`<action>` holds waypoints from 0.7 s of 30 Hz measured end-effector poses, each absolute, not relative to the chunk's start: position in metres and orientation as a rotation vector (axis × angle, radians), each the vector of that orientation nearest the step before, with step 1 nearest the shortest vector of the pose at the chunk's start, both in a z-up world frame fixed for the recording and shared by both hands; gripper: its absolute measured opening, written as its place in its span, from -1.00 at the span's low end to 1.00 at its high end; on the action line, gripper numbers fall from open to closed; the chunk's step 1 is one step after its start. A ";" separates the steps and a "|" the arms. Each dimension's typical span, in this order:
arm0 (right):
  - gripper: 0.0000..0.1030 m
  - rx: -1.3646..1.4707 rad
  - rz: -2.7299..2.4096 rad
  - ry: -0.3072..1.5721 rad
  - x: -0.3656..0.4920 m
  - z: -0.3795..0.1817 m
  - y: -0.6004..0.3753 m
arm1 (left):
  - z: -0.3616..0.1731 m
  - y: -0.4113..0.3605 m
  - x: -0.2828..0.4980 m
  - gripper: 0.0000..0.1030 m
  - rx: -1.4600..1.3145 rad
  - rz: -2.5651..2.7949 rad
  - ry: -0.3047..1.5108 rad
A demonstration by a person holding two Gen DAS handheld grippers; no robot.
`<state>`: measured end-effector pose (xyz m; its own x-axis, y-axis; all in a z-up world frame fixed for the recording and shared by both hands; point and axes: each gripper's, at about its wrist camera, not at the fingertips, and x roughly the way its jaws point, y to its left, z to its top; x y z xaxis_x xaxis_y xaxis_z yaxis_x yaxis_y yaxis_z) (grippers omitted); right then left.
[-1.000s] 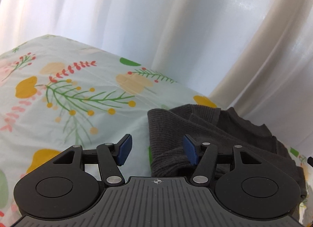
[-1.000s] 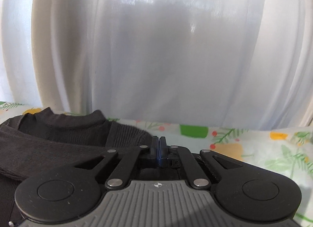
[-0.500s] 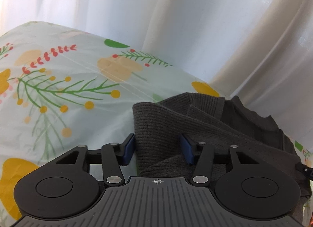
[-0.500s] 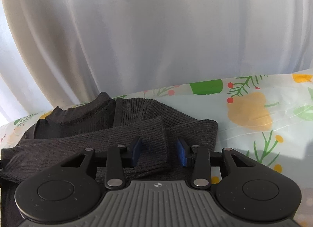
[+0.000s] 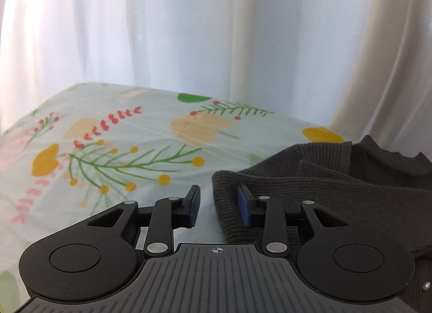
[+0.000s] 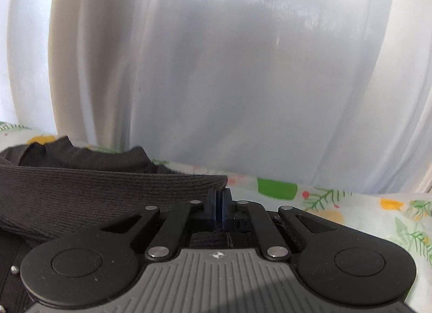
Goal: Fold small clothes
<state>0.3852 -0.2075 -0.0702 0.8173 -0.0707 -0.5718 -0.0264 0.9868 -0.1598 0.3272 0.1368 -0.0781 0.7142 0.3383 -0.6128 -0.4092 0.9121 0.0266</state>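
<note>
Knit: a dark grey ribbed cardigan [image 5: 337, 191] lies on the floral bedsheet [image 5: 135, 137], white curtain [image 5: 216, 29] behind.
Left gripper: the left gripper [image 5: 218, 206] has its jaws well apart and holds nothing; the cardigan's folded left edge sits between them, against the right blue pad [image 5: 243, 205], while bare sheet shows beside the left pad.
Right gripper: the right gripper [image 6: 218, 207] has its jaws pressed nearly together; dark knit lies at the tips and under the linkage, but I cannot tell whether any fabric is pinched.
Garment place: from the right-wrist camera, the cardigan [image 6: 94, 191] spreads left of and beneath the jaws.
Progress: both sleeves look laid across the body, so I judge the sleeve folds done; a fold of the body and a final tidy probably remain.
Heading: collar [image 5: 391, 162] points away, toward the curtain.
Long axis: the topmost sleeve band runs crosswise, left to right in front of both jaws.
</note>
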 end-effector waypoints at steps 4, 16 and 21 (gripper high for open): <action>-0.83 -0.022 -0.010 0.607 0.372 -0.065 -0.219 | -0.055 0.117 0.316 -0.17 -0.116 0.317 0.564; -0.83 -0.222 0.159 0.564 0.375 -0.093 -0.161 | -0.102 0.109 0.347 0.34 -0.258 0.158 0.571; -0.83 -0.157 0.121 0.568 0.379 -0.093 -0.178 | -0.103 0.101 0.348 0.49 -0.220 0.149 0.582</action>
<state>0.3793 -0.1785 -0.0930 0.8362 0.0708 -0.5438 -0.1575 0.9808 -0.1146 0.3476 0.1005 -0.1034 0.8257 0.0774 -0.5588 -0.2013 0.9658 -0.1637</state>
